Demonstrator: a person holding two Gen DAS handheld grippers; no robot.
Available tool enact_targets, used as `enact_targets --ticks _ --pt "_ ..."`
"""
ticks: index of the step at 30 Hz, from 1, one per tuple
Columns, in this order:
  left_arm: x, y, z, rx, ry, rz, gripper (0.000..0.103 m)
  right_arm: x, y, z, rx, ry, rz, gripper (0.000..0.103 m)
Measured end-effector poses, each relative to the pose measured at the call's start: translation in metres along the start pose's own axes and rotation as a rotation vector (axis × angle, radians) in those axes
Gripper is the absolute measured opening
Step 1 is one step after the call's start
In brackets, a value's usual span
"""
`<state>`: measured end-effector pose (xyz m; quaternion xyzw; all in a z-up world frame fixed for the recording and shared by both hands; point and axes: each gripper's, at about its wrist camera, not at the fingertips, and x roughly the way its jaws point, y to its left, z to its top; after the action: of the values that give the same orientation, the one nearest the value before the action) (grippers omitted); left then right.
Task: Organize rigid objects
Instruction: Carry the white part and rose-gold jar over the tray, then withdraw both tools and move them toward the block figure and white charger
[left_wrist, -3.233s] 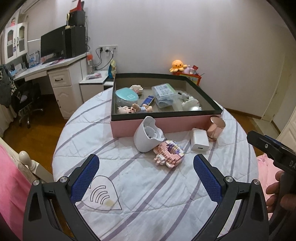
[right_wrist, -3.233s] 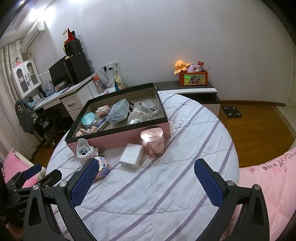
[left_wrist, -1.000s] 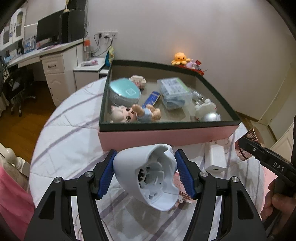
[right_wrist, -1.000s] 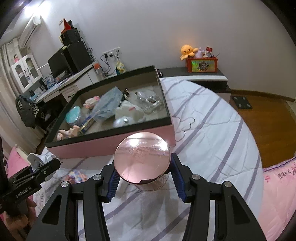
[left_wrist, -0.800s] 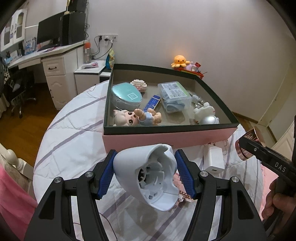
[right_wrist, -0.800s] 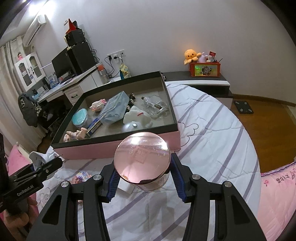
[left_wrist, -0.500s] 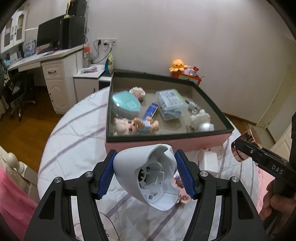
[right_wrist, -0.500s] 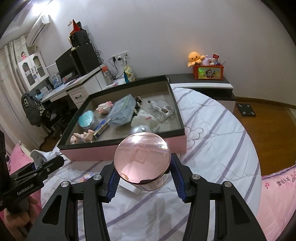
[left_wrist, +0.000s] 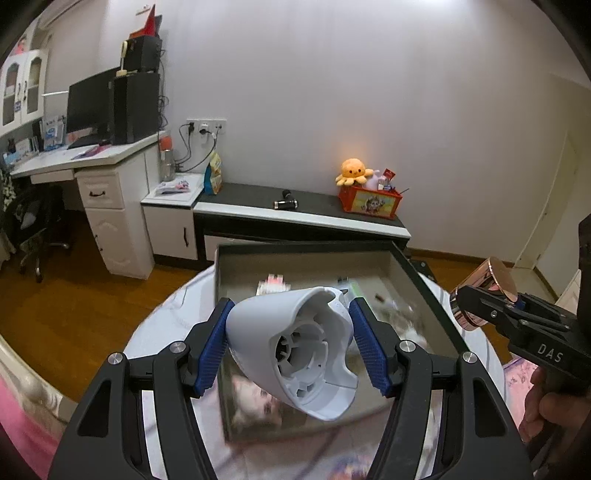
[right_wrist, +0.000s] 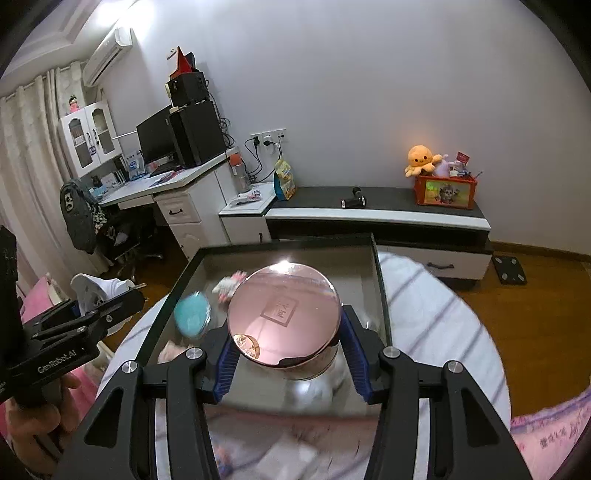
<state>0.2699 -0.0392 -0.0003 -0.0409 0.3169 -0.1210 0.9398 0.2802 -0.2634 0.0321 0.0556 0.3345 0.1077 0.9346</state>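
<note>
Shell (left_wrist: 291, 347) clamped in left hand-held gripper (left_wrist: 291, 347), jar (right_wrist: 284, 319) in right hand-held gripper (right_wrist: 284, 350); lower both level into bare spots of box (left_wrist: 417, 275), then release.

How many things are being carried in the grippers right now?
2: a white plastic cone-shaped shell clamped in the left gripper, and a rose-gold metal round tin clamped in the right gripper.

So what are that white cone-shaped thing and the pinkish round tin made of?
The white cone-shaped thing looks like matte moulded plastic: thin walls, ribs inside. The pinkish round tin looks like polished metal, perhaps plated: its lid mirrors the room's light.
</note>
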Motion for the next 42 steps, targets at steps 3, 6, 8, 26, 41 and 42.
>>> enact_targets --ticks 3,6,8,26,41,42 --pt "0.022 -0.001 0.014 0.005 0.011 0.001 0.065 0.023 -0.007 0.013 -0.003 0.021 -0.008 0.052" --pt "0.048 -0.004 0.026 0.015 0.033 0.003 0.065 0.046 -0.015 0.021 -0.007 0.053 -0.021 0.052" --pt "0.069 -0.006 0.032 0.019 0.057 0.004 0.065 0.06 -0.02 0.024 -0.004 0.075 -0.026 0.052" --pt "0.15 -0.01 0.041 0.007 0.186 -0.003 0.065 0.139 -0.04 0.037 0.004 0.201 -0.062 0.052" --pt "0.132 -0.014 0.041 0.025 0.154 0.087 0.1 0.127 -0.033 0.037 -0.017 0.194 -0.098 0.088" --pt "0.128 -0.014 0.041 0.026 0.146 0.089 0.102 0.125 -0.032 0.036 -0.012 0.192 -0.103 0.088"
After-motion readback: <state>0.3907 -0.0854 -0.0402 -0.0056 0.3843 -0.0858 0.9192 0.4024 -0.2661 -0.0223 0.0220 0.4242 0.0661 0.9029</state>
